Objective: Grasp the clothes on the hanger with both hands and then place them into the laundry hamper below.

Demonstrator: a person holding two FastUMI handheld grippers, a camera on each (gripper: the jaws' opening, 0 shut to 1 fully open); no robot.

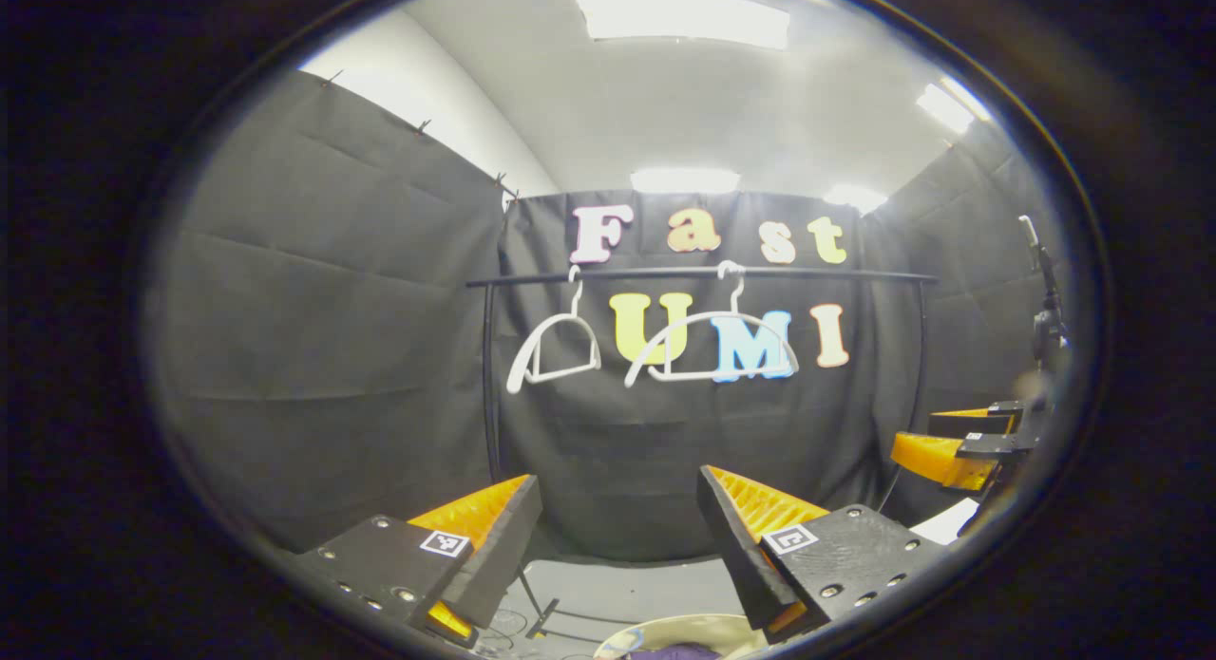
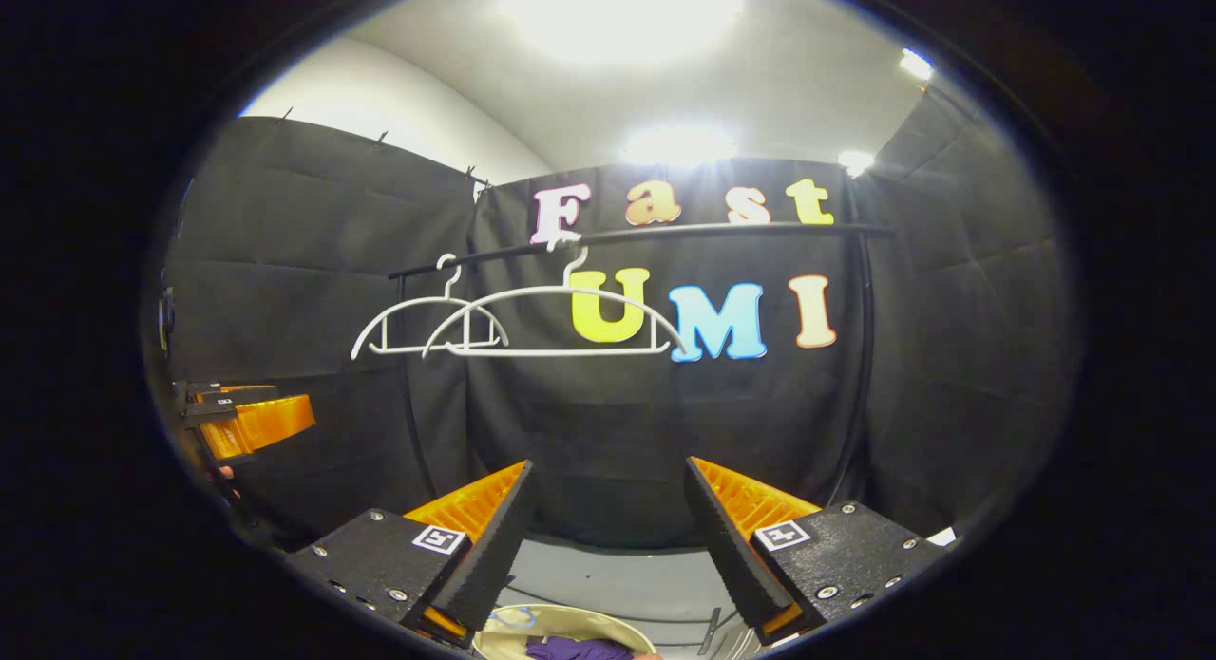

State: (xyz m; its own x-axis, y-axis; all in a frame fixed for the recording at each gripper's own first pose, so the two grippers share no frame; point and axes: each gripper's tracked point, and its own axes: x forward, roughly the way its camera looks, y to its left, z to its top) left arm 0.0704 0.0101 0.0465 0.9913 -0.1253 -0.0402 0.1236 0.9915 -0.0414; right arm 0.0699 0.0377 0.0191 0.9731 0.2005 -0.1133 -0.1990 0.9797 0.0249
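Two bare white hangers (image 1: pixel 712 351) (image 2: pixel 556 323) hang from a black rail (image 1: pixel 703 273) (image 2: pixel 646 233) in front of the back wall. Below, a pale round hamper (image 1: pixel 684 631) (image 2: pixel 570 625) holds purple clothes (image 1: pixel 679 651) (image 2: pixel 578 650). My left gripper (image 1: pixel 617 537) is open above the hamper with nothing between its fingers. My right gripper (image 2: pixel 608 527) is open too, also empty, over the hamper. In the left gripper view the right gripper (image 1: pixel 959 446) shows at the far right. In the right gripper view the left gripper (image 2: pixel 242 418) shows at the far left.
The rail rests on black uprights (image 1: pixel 489 385) (image 2: pixel 860 375) at both ends. Grey floor (image 1: pixel 617 594) (image 2: pixel 617 575) runs behind the hamper, with thin cables on it. A stand with a device (image 1: pixel 1045 309) rises at the right.
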